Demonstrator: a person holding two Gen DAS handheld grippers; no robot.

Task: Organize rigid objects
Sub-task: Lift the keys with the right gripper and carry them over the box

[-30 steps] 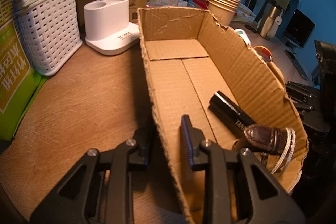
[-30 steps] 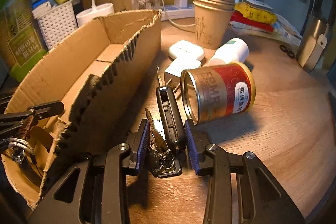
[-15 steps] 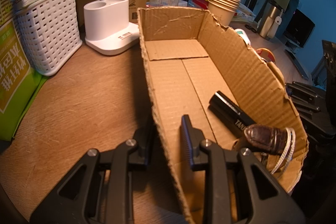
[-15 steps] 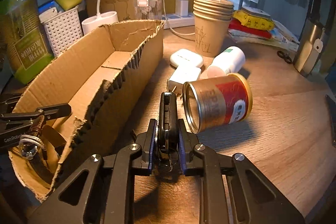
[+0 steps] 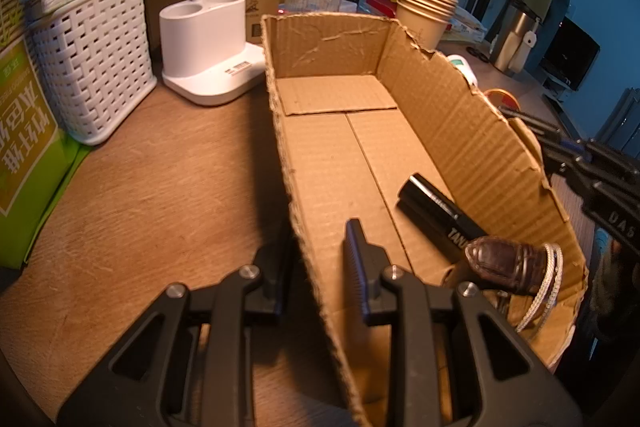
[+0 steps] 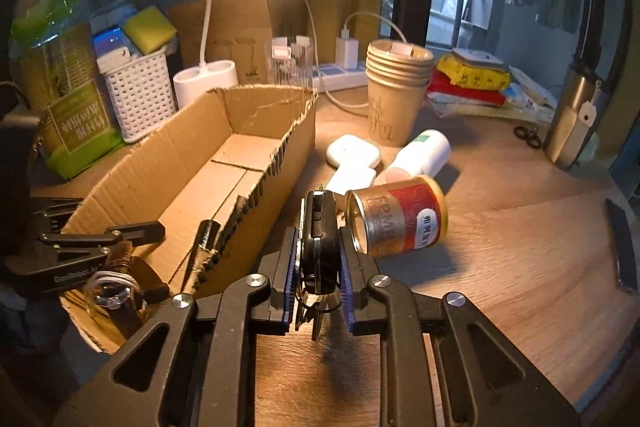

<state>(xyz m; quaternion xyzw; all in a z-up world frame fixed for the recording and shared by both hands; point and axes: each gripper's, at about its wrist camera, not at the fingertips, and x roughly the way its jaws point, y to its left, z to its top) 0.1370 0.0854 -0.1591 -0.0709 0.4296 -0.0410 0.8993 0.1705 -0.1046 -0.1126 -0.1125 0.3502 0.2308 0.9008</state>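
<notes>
My right gripper [image 6: 319, 247] is shut on a black key fob [image 6: 318, 227], with its keys dangling below, held above the wooden table just right of the long cardboard box [image 6: 256, 111]. My left gripper [image 5: 316, 239] is shut on the box's [image 5: 336, 43] near left wall, one finger inside and one outside. Inside the box lie a black tube [image 5: 436, 211] and a brown leather piece with silver rings [image 5: 508, 263]. On its side to the right of the fob lies a red and gold tin [image 6: 400, 223].
A white earbud case [image 6: 352, 151], a white charger [image 6: 352, 179] and a white bottle [image 6: 420, 153] lie behind the tin. Stacked paper cups [image 6: 396, 87], a white basket [image 6: 138, 99], a lamp base [image 6: 204, 81] and a steel flask [image 6: 572, 119] ring the table.
My right gripper closed on the key fob and lifted it with its keys off the table. The left gripper and the box stayed still.
</notes>
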